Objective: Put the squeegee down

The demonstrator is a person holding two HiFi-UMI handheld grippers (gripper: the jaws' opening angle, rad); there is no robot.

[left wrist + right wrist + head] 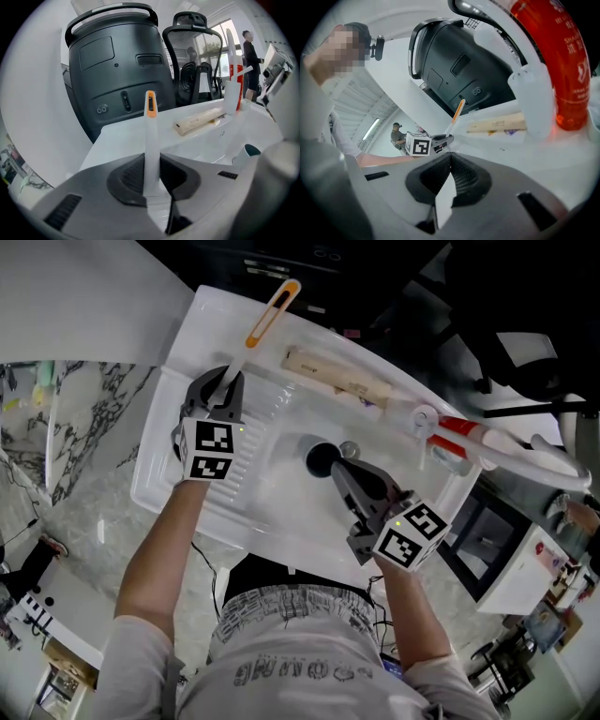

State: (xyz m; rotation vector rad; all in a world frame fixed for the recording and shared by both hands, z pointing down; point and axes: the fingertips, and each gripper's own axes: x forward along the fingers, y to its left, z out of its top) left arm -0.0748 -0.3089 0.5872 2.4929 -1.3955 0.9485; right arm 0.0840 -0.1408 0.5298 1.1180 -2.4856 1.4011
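Left tool (228,382): I have its jaws clamped on the white handle of the squeegee (261,324). The squeegee juts beyond them over the back rim of the sink (155,470), orange end farthest out. Right tool (342,472): jaws together, nothing between them, over the basin just beside the black plug (322,457). A beige tube (337,378) lies along the far rim, with a red bottle (461,435) to its right.

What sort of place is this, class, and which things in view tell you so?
Probably a wash-up station set up in an office or workshop: a white sink set in a marbled counter, a red bottle at its far edge, and black office chairs behind it.
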